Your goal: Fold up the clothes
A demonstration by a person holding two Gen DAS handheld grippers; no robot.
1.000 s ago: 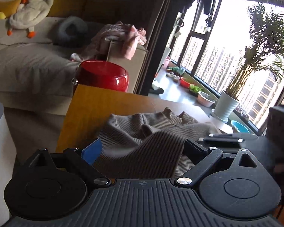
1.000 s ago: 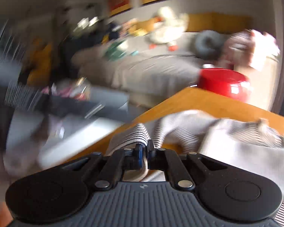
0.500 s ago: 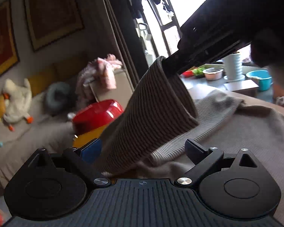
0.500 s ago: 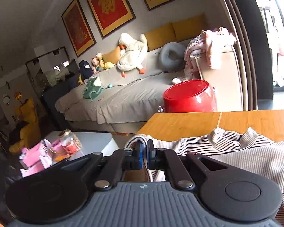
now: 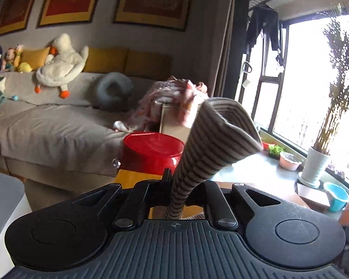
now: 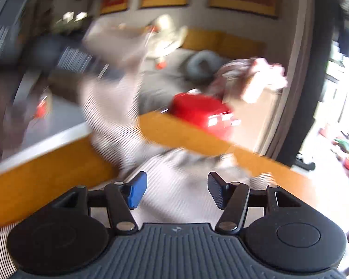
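Striped sweater, ribbed knit in thin brown-grey and pale lines, spread over the wooden table under the right gripper, with one part pulled up off the tabletop toward the upper left of the right wrist view. Sleeve cuff of the same knit clamped in the left gripper, rising from between the closed jaws and flaring into a rumpled open end that droops to the right. Right gripper held just over the cloth, jaws wide apart and holding nothing, blue pad on its left finger facing a dark ribbed one. Red basin beyond the far table edge, near a grey sofa carrying a plush goose. Right wrist view heavily smeared by motion, so folds, collar and hem not readable there, and the dark shape at the lifted part too blurred to identify. Lower run of the sleeve cut off behind the left gripper body.
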